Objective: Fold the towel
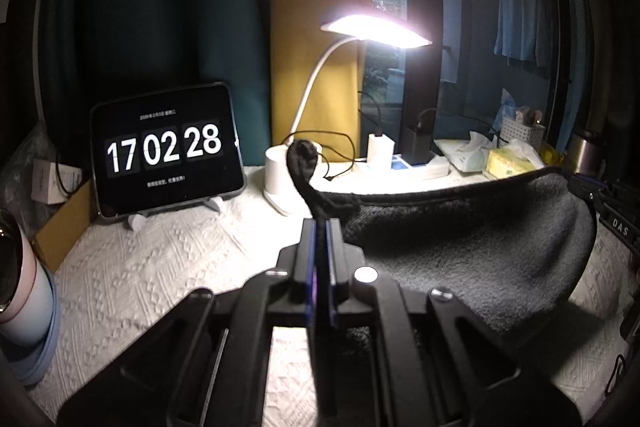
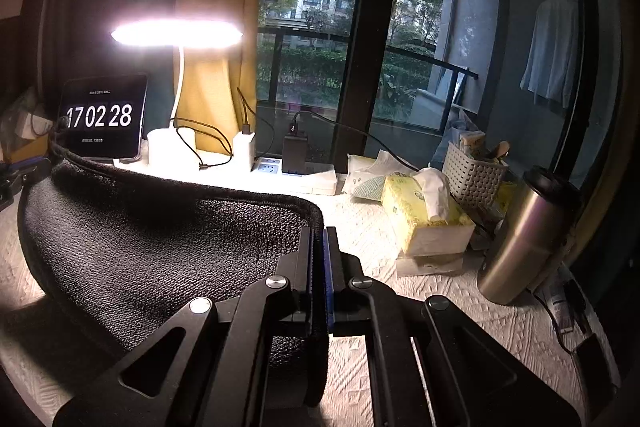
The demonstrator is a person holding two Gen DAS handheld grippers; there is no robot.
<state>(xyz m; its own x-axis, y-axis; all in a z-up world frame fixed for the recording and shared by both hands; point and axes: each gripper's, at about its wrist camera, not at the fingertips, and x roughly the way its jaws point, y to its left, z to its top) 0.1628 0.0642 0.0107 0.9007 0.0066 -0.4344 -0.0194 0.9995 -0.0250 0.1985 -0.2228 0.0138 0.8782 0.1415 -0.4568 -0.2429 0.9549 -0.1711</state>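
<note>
A dark grey towel hangs stretched between my two grippers above the white textured tablecloth. My left gripper is shut on the towel's left corner, whose tip sticks up past the fingers. My right gripper is shut on the towel's right corner; the towel sags to its left. The right gripper also shows at the far right edge of the left wrist view, and the left gripper at the far left edge of the right wrist view.
At the back stand a tablet clock, a lit white desk lamp, chargers on a power strip, tissue packs, a white basket and a steel flask. A pink-white cup stands at the left.
</note>
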